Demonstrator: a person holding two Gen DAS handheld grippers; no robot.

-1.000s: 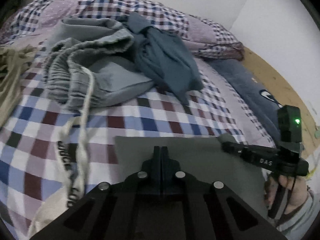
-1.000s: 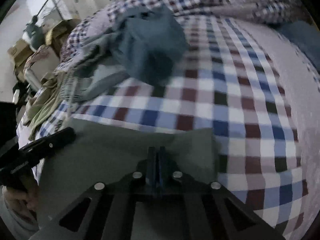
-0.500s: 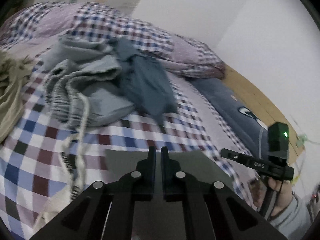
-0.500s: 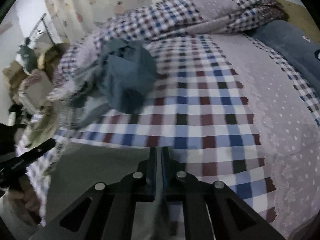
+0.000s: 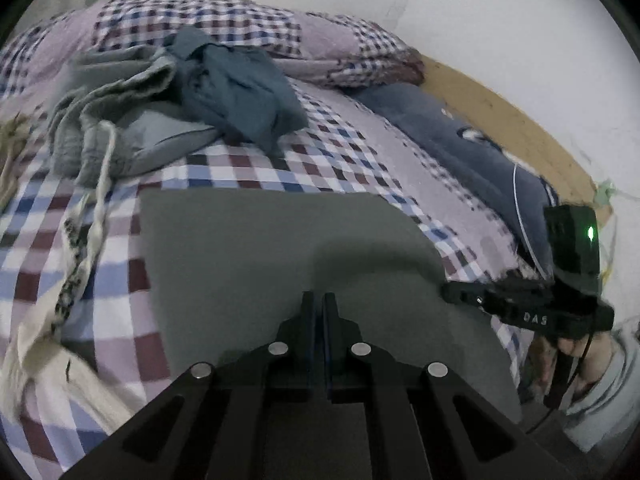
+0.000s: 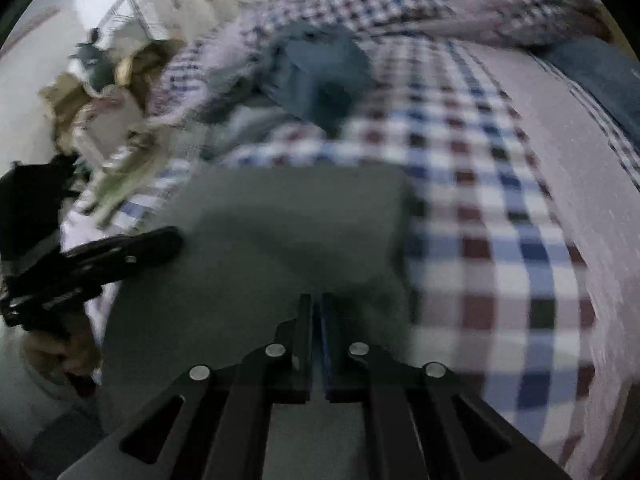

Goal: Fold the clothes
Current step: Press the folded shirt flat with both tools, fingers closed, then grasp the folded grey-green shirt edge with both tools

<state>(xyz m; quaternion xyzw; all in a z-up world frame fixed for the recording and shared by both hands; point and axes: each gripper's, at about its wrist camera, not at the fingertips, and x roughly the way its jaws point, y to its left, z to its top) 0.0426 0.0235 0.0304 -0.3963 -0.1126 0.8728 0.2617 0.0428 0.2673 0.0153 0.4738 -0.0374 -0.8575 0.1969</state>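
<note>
1. The checked bed cover (image 5: 120,240) now shows less bare space behind the flat grey-green garment (image 5: 260,248), which has been carried further across the bed.
2. That garment lies smooth, square-edged, apparently part-folded.
3. Left gripper (image 5: 319,304) and right gripper (image 6: 316,304): jaws closed, each pinching the garment's near edge.

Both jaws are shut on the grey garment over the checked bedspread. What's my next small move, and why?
Probably lower both hands to lay the grey garment flat on the checked bedspread. The left gripper and right gripper each pinch its near edge, and its far edge already lies straight, short of the crumpled clothes pile.
</note>
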